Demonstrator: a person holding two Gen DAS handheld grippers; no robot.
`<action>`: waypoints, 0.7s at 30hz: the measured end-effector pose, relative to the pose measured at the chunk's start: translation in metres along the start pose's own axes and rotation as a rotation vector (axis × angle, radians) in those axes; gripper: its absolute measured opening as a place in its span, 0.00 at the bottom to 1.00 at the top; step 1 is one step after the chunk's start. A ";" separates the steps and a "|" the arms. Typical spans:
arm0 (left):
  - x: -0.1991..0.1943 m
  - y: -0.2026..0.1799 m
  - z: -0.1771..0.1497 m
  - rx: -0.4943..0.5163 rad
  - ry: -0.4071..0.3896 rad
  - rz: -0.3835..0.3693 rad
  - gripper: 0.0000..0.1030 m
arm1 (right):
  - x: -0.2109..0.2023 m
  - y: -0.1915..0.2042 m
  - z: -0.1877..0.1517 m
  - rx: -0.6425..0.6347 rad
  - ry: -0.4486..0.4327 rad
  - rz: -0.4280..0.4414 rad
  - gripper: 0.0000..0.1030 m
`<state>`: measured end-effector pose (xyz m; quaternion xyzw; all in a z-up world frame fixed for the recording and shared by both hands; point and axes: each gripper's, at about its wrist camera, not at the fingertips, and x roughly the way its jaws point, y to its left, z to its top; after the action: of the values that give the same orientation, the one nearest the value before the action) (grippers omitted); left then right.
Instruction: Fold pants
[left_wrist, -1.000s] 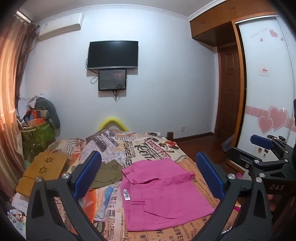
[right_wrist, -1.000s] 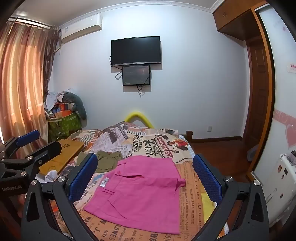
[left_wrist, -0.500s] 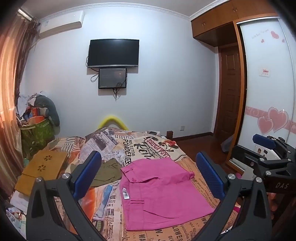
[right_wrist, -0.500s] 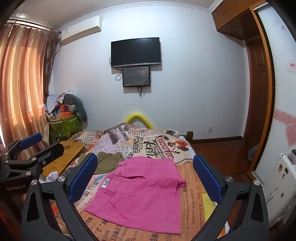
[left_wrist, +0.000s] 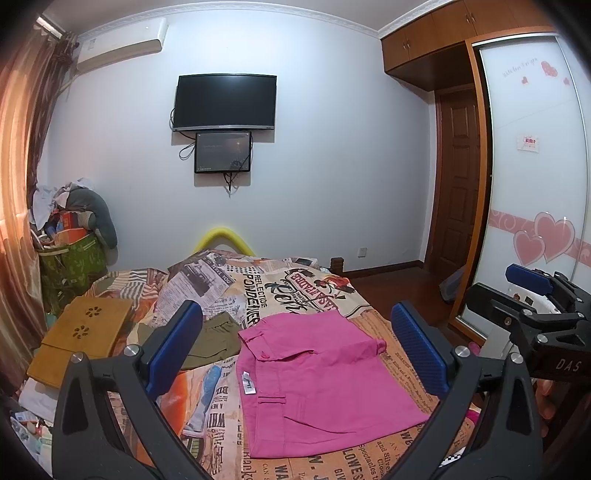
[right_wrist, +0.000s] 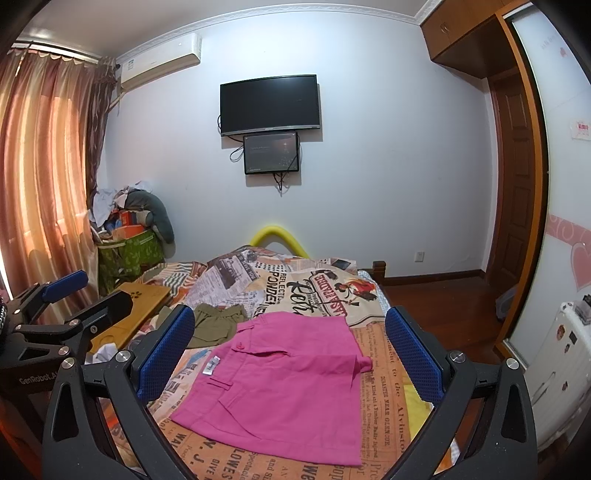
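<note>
Pink pants (left_wrist: 325, 380) lie folded into a flat rectangle on the bed, also in the right wrist view (right_wrist: 284, 384); a white label shows near the waistband. My left gripper (left_wrist: 295, 350) is open and empty, held above and in front of the pants. My right gripper (right_wrist: 291, 354) is open and empty, likewise held above them. The right gripper shows at the right edge of the left wrist view (left_wrist: 535, 317); the left gripper shows at the left edge of the right wrist view (right_wrist: 62, 317).
The bed has a newspaper-print cover (left_wrist: 280, 291). Olive green shorts (left_wrist: 214, 343) lie left of the pants. A wooden lap tray (left_wrist: 81, 339) sits at the bed's left. A cluttered green bag (right_wrist: 125, 254) stands by the curtain. A wardrobe (left_wrist: 535, 184) and door are on the right.
Both grippers have lifted and tilted up slightly, so the pants sit a little lower in both views. The pants have not moved.
</note>
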<state>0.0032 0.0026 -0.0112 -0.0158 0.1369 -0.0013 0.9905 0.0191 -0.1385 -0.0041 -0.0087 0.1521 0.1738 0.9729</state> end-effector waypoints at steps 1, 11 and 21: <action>0.000 0.000 0.000 0.000 -0.001 0.001 1.00 | -0.001 0.000 0.001 0.000 0.001 0.000 1.00; 0.000 0.001 0.005 0.000 0.007 -0.005 1.00 | -0.001 -0.003 0.000 0.004 -0.001 0.002 1.00; 0.000 0.001 0.005 0.000 0.007 -0.006 1.00 | -0.001 -0.003 -0.001 0.006 -0.002 0.001 1.00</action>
<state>0.0049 0.0042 -0.0069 -0.0164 0.1400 -0.0041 0.9900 0.0189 -0.1417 -0.0046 -0.0056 0.1518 0.1739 0.9730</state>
